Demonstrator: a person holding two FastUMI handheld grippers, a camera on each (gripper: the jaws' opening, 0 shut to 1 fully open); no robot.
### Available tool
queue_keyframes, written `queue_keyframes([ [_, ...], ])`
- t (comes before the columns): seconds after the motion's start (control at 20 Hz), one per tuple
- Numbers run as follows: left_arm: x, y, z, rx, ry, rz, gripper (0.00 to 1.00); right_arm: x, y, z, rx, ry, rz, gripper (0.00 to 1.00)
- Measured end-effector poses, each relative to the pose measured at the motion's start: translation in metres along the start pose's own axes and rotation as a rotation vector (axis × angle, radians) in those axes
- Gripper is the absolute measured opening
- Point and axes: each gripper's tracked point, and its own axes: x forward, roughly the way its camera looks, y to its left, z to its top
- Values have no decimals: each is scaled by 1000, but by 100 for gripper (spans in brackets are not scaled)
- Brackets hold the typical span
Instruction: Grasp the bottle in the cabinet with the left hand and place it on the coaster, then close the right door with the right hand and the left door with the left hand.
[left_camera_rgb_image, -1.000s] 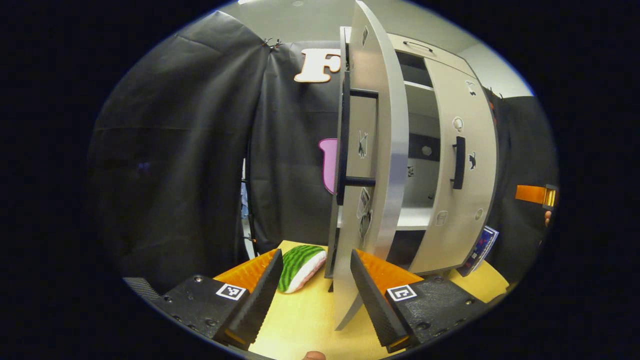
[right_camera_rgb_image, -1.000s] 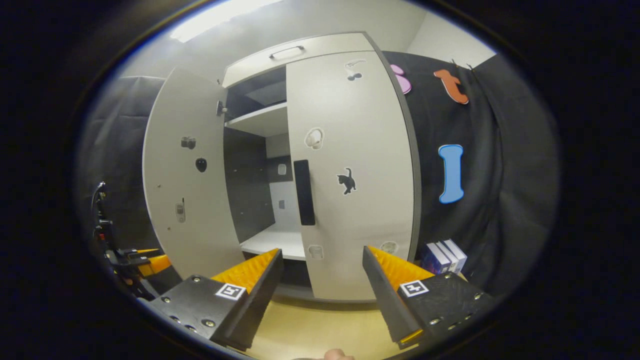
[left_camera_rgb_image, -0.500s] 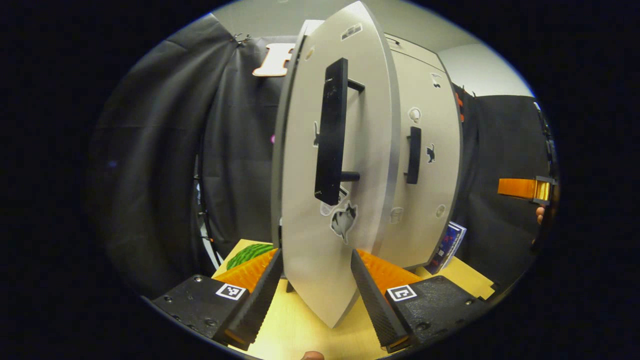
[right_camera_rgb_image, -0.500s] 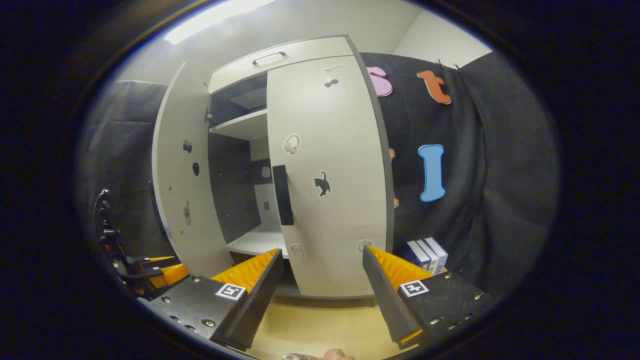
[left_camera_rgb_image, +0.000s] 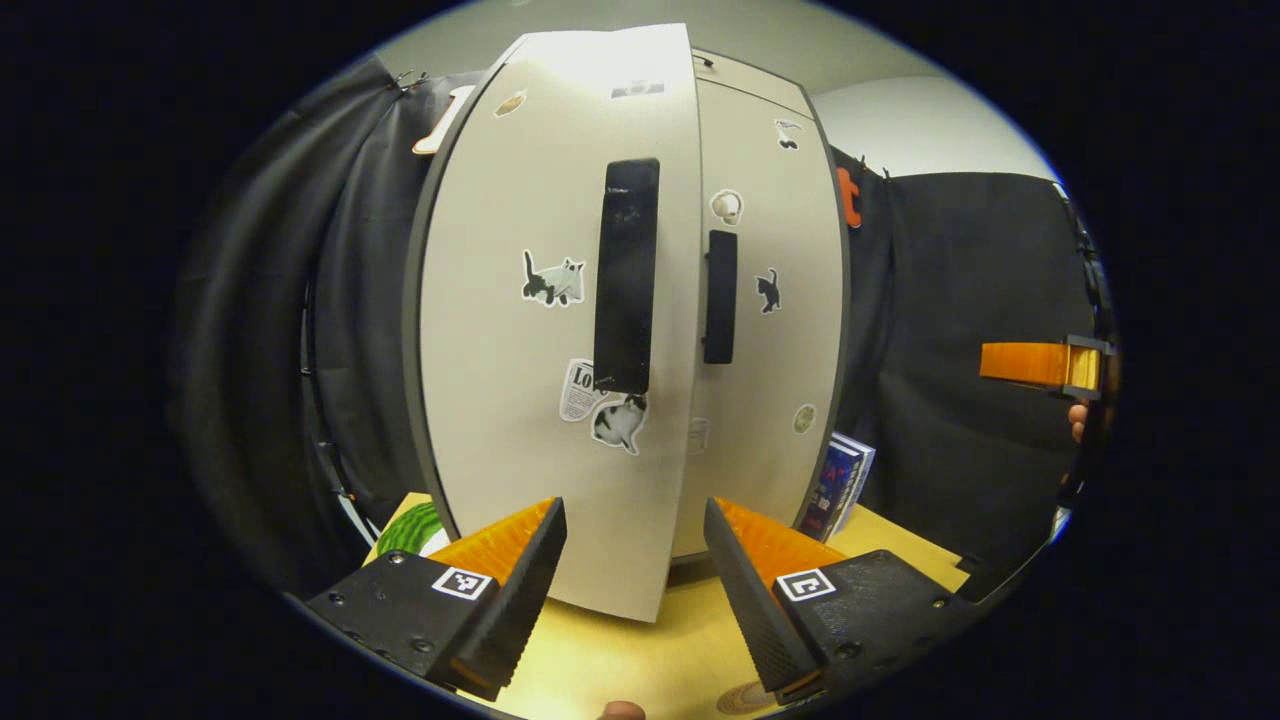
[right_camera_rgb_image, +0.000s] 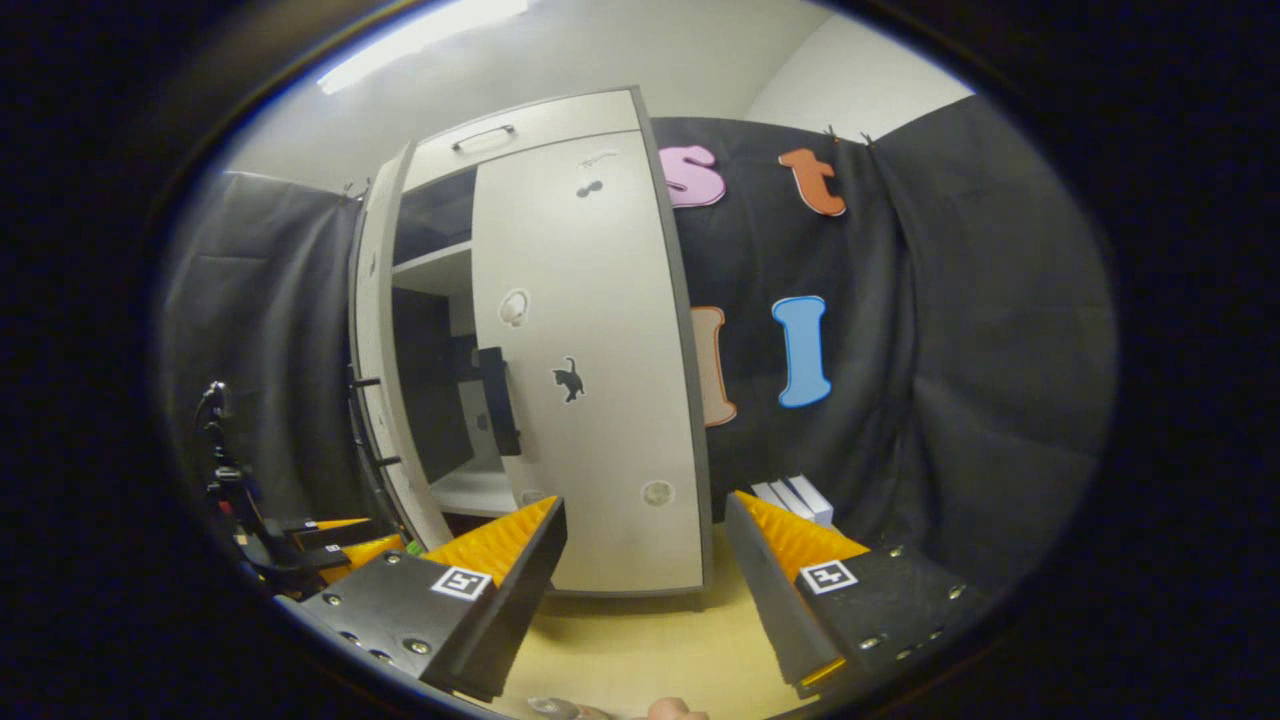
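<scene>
Step in hand, as I judge it: closing the left door; this looks like the last step of the task.

Left gripper (left_camera_rgb_image: 630, 560): fingers apart, gripping nothing. The lower edge of the left door (left_camera_rgb_image: 520, 400) sits between and just ahead of them; contact cannot be confirmed. In the right gripper view the door is ajar, a dark gap and a shelf (right_camera_rgb_image: 435, 270) visible behind it.

Right door (right_camera_rgb_image: 590, 380): lies flush against the cabinet front, so judged closed. Right gripper (right_camera_rgb_image: 645, 570): fingers apart, empty, held back from the cabinet above the yellow table (right_camera_rgb_image: 640, 650).

Bottle: not identifiable in these frames. A round edge at the bottom of the left gripper view may be the coaster (left_camera_rgb_image: 745, 697); too little shows to be sure.

Next move, by judgement: press the left door on until it meets the cabinet front, handle (left_camera_rgb_image: 625, 275) alongside the right door's handle (left_camera_rgb_image: 719, 296), then draw the gripper back.

Beside the cabinet: a stack of small boxes (right_camera_rgb_image: 800, 497); a green striped object (left_camera_rgb_image: 412, 528).
</scene>
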Motion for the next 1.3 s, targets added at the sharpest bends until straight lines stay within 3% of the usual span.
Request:
queue_keyframes([
  [0.25, 6, -16, 5, -19, -9, -20, 88, -3, -14, 3, 4, -10, -23, 93],
  [0.4, 6, -21, 10, -32, -23, -23, 88, -4, -17, 5, 4, -13, -26, 96],
  [0.9, -1, -31, 21, -58, -56, -11, 88, -5, -23, 9, 8, -19, -14, 93],
  [1.3, -9, -31, 35, -60, -91, 8, 88, -6, -22, 10, 7, -26, 13, 96],
])
